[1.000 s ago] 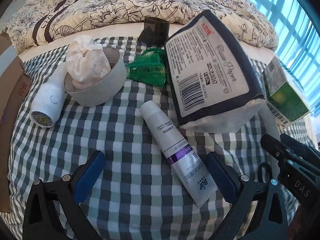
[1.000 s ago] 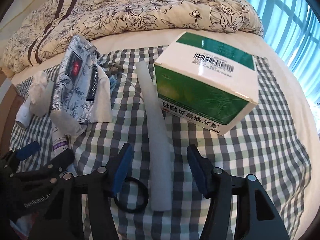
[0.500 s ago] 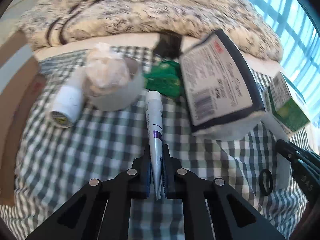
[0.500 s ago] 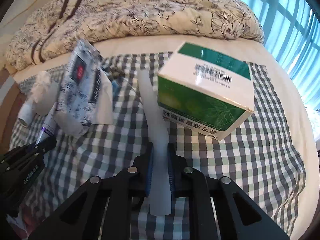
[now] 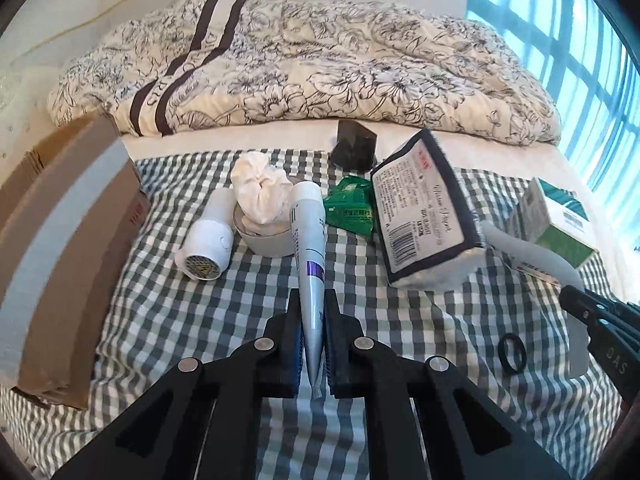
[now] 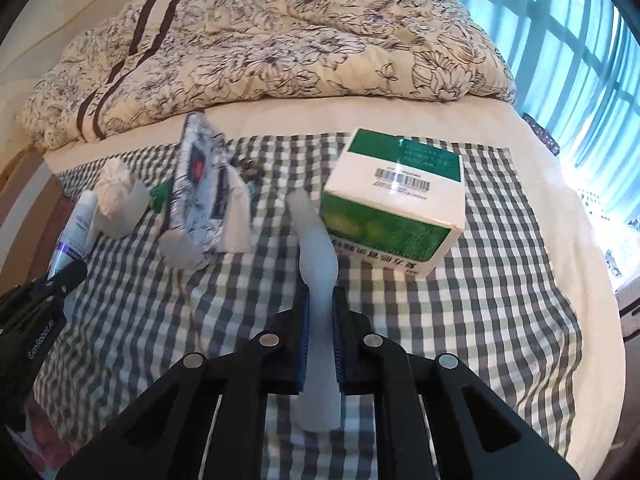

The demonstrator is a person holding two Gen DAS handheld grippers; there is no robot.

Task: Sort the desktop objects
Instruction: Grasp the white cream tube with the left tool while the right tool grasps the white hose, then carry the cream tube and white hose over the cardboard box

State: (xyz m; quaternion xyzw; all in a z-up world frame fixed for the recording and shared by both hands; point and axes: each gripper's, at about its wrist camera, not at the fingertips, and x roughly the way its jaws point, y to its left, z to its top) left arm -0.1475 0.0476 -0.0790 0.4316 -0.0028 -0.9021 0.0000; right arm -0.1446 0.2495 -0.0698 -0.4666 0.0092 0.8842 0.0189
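Cream tube (image 5: 308, 248) is clamped near its crimped tail between the closed left tongs (image 5: 312, 344), its long axis running straight away from them, cap end raised over the grey bowl (image 5: 266, 242) of crumpled tissue. The pale silicone strip (image 6: 318, 280) is likewise pinched lengthwise in the closed right tongs (image 6: 320, 340), its far end beside the green box (image 6: 394, 204). Both are judged lifted off the checked cloth (image 6: 500, 280) on the bed; the cardboard box (image 5: 60, 248) at far left lies nearer the left hand.

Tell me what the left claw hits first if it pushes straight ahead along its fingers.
Probably the grey bowl of crumpled tissue; the held tube's cap already overlaps its rim, though depth is unclear.
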